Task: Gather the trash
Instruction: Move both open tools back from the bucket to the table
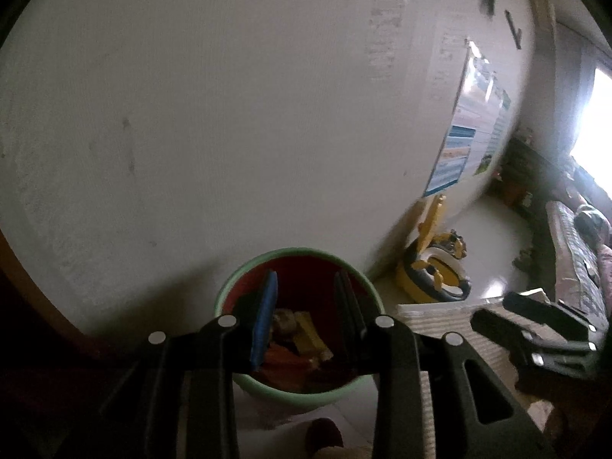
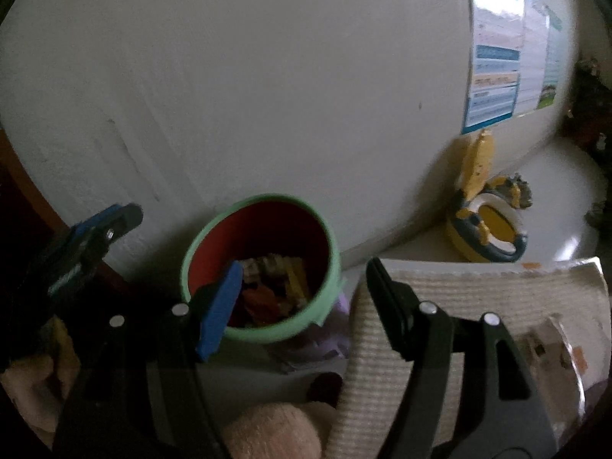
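Note:
A round bin with a green rim point(image 1: 264, 390) and red inside stands on the floor by the white wall; it also shows in the right wrist view point(image 2: 329, 279). Yellow, orange and tan trash point(image 1: 302, 338) lies in it, also seen in the right wrist view point(image 2: 279, 279). My left gripper point(image 1: 306, 310) is open and empty right above the bin's mouth. My right gripper point(image 2: 302, 267) is open and empty, just right of and above the bin. The left gripper point(image 2: 99, 229) shows at the left of the right wrist view, and the right gripper point(image 1: 535, 329) at the right of the left wrist view.
A beige woven mat point(image 2: 478, 290) lies right of the bin. A yellow potty seat point(image 2: 485, 229) stands by the wall, under a poster point(image 2: 497, 76). A purple wrapper point(image 2: 325, 340) lies by the bin's base. A pink plush thing point(image 2: 271, 432) is at the bottom. A sofa point(image 1: 573, 260) is far right.

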A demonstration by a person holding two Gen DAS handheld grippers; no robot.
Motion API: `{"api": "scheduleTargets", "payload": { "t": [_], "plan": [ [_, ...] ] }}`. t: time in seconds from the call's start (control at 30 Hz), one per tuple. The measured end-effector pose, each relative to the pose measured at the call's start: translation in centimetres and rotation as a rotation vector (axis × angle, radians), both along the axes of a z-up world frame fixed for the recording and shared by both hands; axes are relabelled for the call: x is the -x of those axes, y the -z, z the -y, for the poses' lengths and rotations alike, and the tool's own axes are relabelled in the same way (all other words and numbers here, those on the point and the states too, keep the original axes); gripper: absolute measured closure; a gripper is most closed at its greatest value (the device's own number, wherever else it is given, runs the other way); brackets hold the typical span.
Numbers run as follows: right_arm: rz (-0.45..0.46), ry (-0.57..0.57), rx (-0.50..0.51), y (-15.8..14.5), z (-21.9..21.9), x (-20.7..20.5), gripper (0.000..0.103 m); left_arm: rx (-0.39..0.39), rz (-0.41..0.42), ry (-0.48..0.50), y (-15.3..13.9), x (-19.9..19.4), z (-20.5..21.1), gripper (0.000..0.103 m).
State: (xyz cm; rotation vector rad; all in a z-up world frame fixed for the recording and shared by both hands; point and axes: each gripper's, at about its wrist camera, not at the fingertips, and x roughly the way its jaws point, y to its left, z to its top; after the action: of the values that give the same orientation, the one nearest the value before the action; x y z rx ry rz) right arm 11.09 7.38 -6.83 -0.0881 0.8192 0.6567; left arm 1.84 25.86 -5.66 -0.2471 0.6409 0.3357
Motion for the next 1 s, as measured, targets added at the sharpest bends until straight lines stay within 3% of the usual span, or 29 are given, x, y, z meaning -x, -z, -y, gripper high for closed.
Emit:
{"api": "scheduleTargets", "payload": {
  "t": [0.2, 0.4, 0.43, 0.5, 0.6, 0.77, 0.8, 0.87, 0.93, 1.0],
  "plan": [
    [-0.008, 0.098, 0.036, 1.2, 7.0, 3.3, 0.033, 0.013, -0.015, 0.106, 0.3, 0.1, 4.5, 0.072],
    [-0.026, 0.270, 0.081, 2.1, 14.6, 3.7, 0.033, 0.090, -0.046, 0.198, 1.5, -0.8, 9.0, 0.072],
    [-0.024, 0.290, 0.086, 2.1, 15.7, 3.8, 0.033, 0.094, -0.051, 0.211, 1.7, -0.8, 9.6, 0.067],
    [-0.037, 0.351, 0.080, 2.3, 18.5, 4.0, 0.033, 0.103, -0.062, 0.256, 1.9, -0.9, 11.2, 0.061],
    [-0.049, 0.449, 0.049, 2.2, 22.4, 4.2, 0.033, 0.091, -0.064, 0.301, 2.0, -0.9, 13.6, 0.061],
    [-0.016, 0.538, 0.012, 1.0, 25.1, 5.0, 0.033, 0.078, -0.053, 0.363, 1.0, -1.2, 17.0, 0.058],
    [-0.001, 0.547, 0.009, 0.6, 25.4, 5.3, 0.033, 0.069, -0.039, 0.378, 0.4, -1.3, 17.8, 0.052],
    [0.045, 0.562, -0.001, -0.6, 25.8, 5.8, 0.022, 0.056, -0.009, 0.395, -0.7, -1.3, 18.8, 0.042],
    [0.101, 0.572, -0.017, -2.0, 26.1, 6.5, 0.016, 0.037, 0.039, 0.402, -2.1, -1.1, 19.7, 0.024],
    [0.176, 0.584, -0.033, -4.0, 26.5, 7.5, 0.004, 0.027, 0.104, 0.398, -3.8, -0.6, 20.2, 0.008]
  ]
}}
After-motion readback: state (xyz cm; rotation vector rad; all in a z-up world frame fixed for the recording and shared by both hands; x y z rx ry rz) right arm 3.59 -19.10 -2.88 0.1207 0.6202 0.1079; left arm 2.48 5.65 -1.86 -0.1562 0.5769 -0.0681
